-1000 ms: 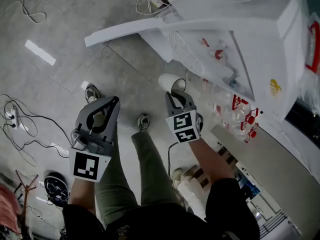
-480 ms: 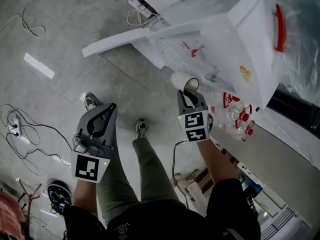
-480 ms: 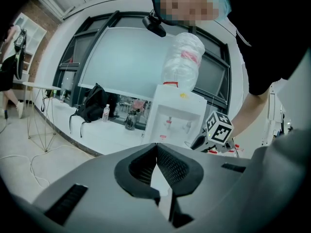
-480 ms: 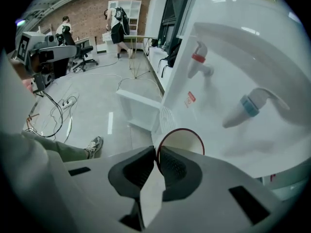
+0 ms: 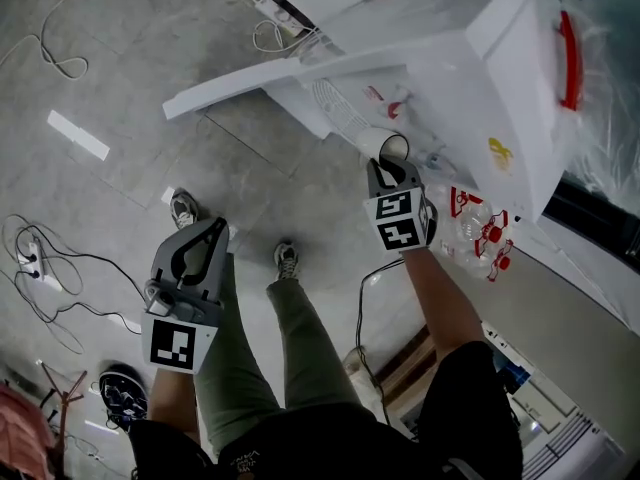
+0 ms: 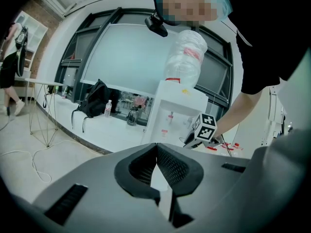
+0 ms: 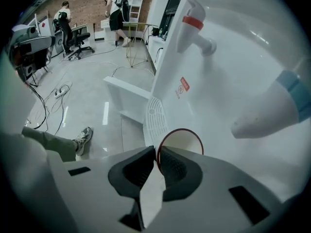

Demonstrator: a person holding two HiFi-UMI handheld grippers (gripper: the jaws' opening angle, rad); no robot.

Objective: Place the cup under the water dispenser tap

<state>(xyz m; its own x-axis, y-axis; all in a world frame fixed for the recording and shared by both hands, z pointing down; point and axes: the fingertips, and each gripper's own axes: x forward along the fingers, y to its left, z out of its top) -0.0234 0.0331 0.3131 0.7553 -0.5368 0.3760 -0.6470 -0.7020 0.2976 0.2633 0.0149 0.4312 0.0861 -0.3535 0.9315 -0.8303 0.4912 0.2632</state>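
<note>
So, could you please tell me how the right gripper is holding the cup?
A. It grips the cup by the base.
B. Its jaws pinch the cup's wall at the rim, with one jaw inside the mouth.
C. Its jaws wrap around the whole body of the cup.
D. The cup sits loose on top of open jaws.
B: in the right gripper view, the right gripper is shut on the cup, with the red rim passing between the jaw tips.
</note>
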